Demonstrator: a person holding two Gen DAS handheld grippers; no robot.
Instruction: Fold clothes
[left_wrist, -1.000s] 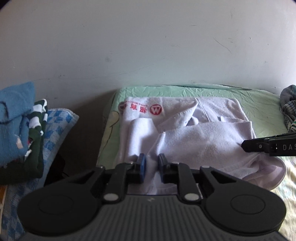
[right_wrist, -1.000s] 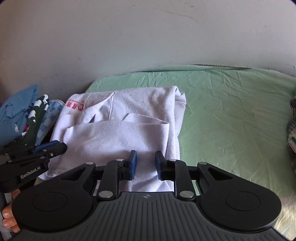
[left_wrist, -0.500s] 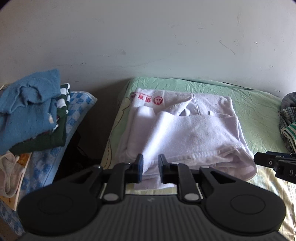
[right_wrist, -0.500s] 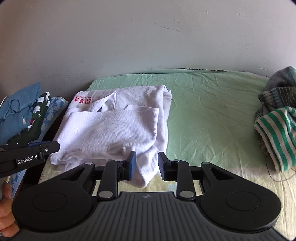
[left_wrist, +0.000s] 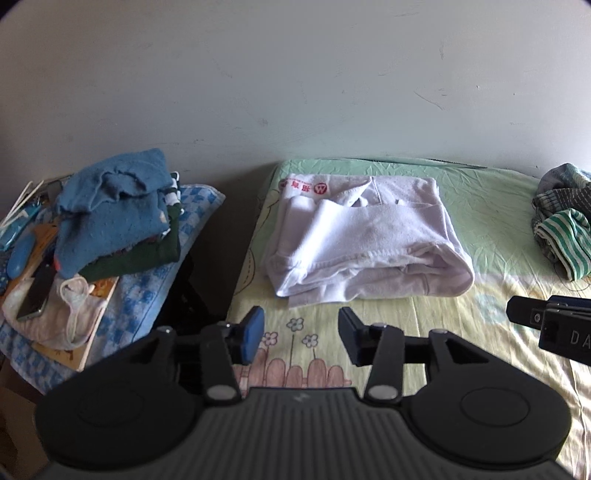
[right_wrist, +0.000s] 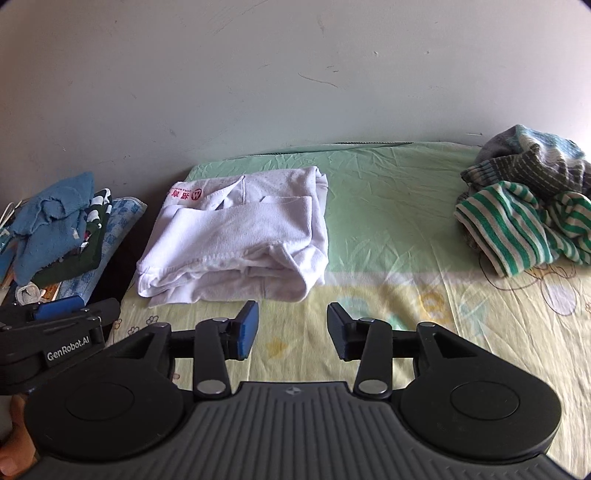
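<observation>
Left wrist view: the left gripper (left_wrist: 301, 334) hangs above the bed (left_wrist: 480, 206), its jaws opening with nothing between them. The white shirt (left_wrist: 369, 243) lies folded on the green sheet, just beyond the fingertips and clear of them, its red logo at the far left corner. It sits close to the bed's left edge. Left of the bed, a stack (left_wrist: 118, 218) of folded clothes, blue on top, rests on a checked cloth. The right gripper (left_wrist: 550, 325) juts in at the right edge. A striped pile (left_wrist: 561, 229) waits at the far right.

Right wrist view: the right gripper (right_wrist: 291, 328) also hangs above the sheet, jaws opening and empty. The shirt (right_wrist: 240, 240) lies ahead and to the left, apart from the fingers. Its near hem looks loose and bulky, with layers bunched. The left gripper (right_wrist: 62, 332) shows at lower left. The striped pile (right_wrist: 524, 206) is crumpled at the right, well apart from the shirt.

Risks, as I judge them: the shirt's top layers are only laid over, so lifting it by one edge toward the stack could let the fold slide open. A low sweep toward the striped pile could snag the bulky hem. The stack leans somewhat; a careless drop could topple it.
</observation>
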